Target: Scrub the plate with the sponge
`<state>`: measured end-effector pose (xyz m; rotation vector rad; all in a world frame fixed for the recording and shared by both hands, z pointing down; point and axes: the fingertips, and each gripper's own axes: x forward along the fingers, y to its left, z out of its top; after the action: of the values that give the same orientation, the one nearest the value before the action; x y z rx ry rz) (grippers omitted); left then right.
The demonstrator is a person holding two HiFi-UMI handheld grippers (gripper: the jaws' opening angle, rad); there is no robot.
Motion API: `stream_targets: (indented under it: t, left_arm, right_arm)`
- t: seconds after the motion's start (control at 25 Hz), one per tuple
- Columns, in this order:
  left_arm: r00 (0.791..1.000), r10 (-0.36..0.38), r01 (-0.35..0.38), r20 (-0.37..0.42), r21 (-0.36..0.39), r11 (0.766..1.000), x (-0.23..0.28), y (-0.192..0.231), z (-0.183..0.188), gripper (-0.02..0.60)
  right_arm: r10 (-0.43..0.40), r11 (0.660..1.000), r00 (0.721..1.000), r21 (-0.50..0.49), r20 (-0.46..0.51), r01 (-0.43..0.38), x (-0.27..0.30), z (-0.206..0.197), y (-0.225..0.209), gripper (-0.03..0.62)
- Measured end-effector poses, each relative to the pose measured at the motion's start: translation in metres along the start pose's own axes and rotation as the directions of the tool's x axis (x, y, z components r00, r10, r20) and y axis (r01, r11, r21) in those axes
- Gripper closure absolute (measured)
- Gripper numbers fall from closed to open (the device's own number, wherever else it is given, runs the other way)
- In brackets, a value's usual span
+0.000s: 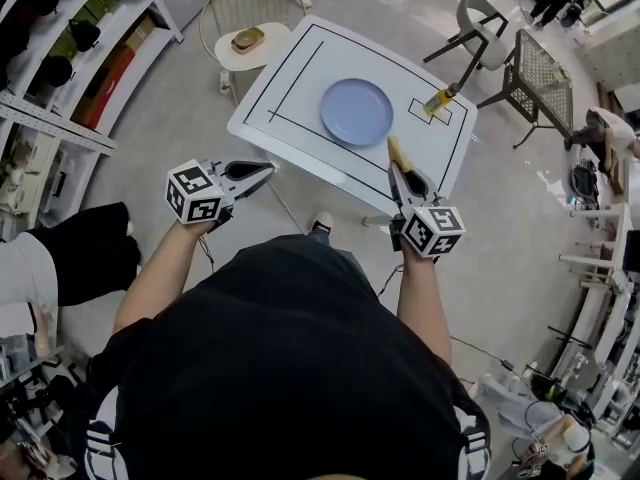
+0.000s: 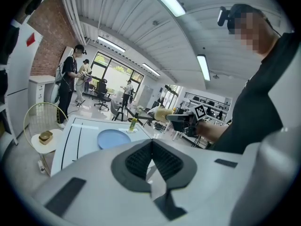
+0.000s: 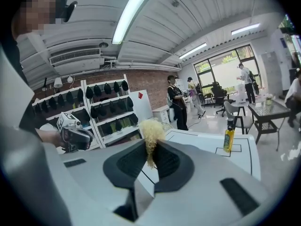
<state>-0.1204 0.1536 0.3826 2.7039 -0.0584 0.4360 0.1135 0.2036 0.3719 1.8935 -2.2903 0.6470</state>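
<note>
A pale blue plate (image 1: 357, 111) lies in the middle of the white table (image 1: 292, 88); it also shows as the plate (image 2: 113, 138) in the left gripper view. My right gripper (image 1: 399, 166) is shut on a yellow sponge (image 1: 397, 152), held near the table's front edge, just short of the plate. In the right gripper view the sponge (image 3: 151, 134) sticks up squeezed between the jaws. My left gripper (image 1: 262, 169) is shut with nothing in it, held off the table's front left corner. Its jaws meet in the left gripper view (image 2: 151, 144).
A small yellow-green bottle (image 1: 441, 98) stands in a marked square at the table's right. A round side table (image 1: 247, 46) with a wire chair back holds a small object behind the left. Shelves (image 1: 70, 58) line the left; chairs (image 1: 480, 18) stand far right.
</note>
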Motion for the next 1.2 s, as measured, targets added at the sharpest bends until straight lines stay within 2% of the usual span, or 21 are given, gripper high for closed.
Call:
stream_targets:
  t: [0.64, 1.2]
  left_arm:
    - [0.998, 0.066, -0.065, 0.011, -0.029, 0.997, 0.060, 0.042, 0.034, 0.572]
    - [0.979, 0.198, -0.195, 0.040, -0.068, 0.978, 0.087, 0.074, 0.057, 0.572]
  right_arm:
    - [0.082, 0.997, 0.993, -0.008, -0.083, -0.082, 0.047, 0.006, -0.065, 0.559]
    - [0.201, 0.976, 0.970, -0.051, -0.136, -0.210, 0.099, 0.024, -0.112, 0.558]
